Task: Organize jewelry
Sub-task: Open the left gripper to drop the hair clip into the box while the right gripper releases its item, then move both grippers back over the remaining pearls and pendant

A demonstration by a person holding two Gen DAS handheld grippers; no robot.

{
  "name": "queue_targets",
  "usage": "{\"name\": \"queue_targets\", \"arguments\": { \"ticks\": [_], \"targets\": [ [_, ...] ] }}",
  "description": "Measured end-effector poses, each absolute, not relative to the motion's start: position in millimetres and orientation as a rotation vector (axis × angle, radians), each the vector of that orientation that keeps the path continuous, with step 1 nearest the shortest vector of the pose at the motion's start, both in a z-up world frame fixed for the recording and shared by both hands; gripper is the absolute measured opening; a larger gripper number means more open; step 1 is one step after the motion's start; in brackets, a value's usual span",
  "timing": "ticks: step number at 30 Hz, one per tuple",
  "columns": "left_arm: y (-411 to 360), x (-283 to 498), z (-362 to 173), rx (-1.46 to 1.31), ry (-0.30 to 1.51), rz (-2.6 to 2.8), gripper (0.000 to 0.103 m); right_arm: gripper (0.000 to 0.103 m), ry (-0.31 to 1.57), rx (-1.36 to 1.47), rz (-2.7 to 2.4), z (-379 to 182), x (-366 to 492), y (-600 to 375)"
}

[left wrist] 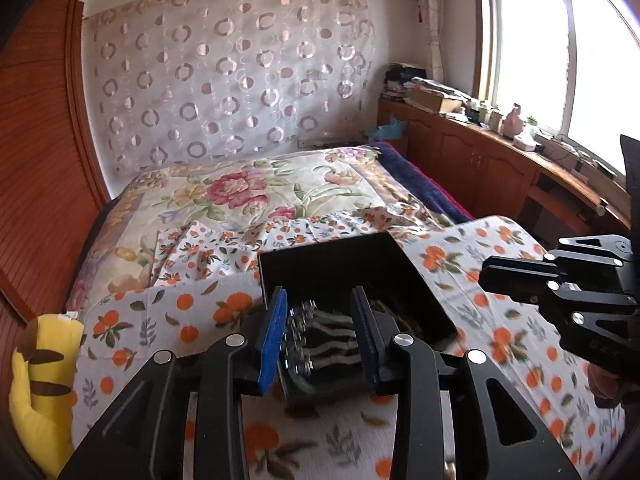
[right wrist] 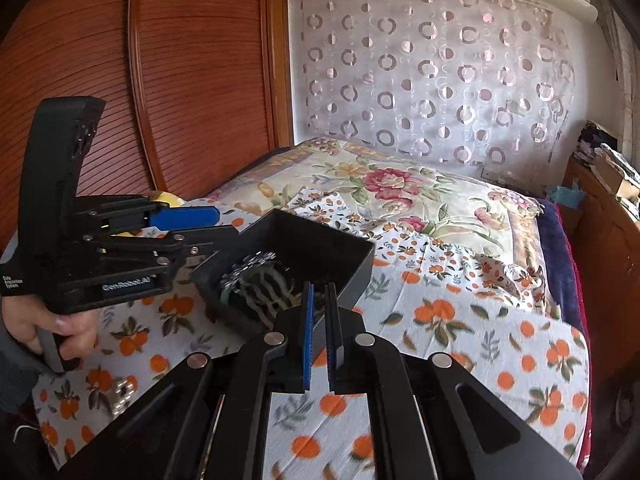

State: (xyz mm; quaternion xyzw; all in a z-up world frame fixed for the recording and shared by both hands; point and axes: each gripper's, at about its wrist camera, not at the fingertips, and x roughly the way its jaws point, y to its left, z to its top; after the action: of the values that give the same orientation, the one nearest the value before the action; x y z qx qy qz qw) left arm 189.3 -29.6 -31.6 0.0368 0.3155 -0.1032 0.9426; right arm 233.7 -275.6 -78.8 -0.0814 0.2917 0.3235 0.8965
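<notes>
A black jewelry box (left wrist: 352,268) stands on the orange-print cloth; it also shows in the right wrist view (right wrist: 316,240). Inside lie a sparkly bracelet (left wrist: 300,332) and striped pieces (left wrist: 332,340), seen too in the right wrist view (right wrist: 256,276). My left gripper (left wrist: 320,336) is open, its blue pads either side of the box's near end, over the jewelry. My right gripper (right wrist: 319,328) is nearly shut with a narrow gap, at the box's near right wall; I cannot tell whether it pinches the wall. A small shiny piece (right wrist: 122,396) lies on the cloth at the lower left.
The orange-print cloth (left wrist: 500,280) covers a bed with a floral quilt (left wrist: 248,192). A yellow plush toy (left wrist: 40,380) lies at the left. A wooden cabinet (left wrist: 480,160) with clutter runs along the window at the right. A wooden wardrobe (right wrist: 160,80) stands at the left.
</notes>
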Motion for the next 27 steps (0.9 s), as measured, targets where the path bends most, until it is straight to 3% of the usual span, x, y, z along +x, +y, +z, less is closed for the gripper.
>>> {"name": "queue_targets", "arguments": {
  "ticks": [5, 21, 22, 24, 27],
  "targets": [
    [-23, 148, -35, 0.081, 0.650, -0.240, 0.038, 0.007, 0.613, -0.164, 0.673, -86, 202, -278],
    [-11, 53, -76, 0.054, 0.758, -0.257, 0.038, 0.012, 0.677, -0.189, 0.609, -130, 128, -291],
    [-10, 50, -78, 0.051, 0.763, -0.259, 0.038, 0.013, 0.684, -0.183, 0.609, -131, 124, -293],
    [-11, 45, -85, 0.044, 0.784, -0.263, 0.038, 0.029, 0.699, -0.176, 0.584, -136, 114, -296],
    [-15, 40, -92, 0.032, 0.800, -0.272, 0.038, 0.030, 0.707, -0.152, 0.594, -142, 102, -301]
  ]
}}
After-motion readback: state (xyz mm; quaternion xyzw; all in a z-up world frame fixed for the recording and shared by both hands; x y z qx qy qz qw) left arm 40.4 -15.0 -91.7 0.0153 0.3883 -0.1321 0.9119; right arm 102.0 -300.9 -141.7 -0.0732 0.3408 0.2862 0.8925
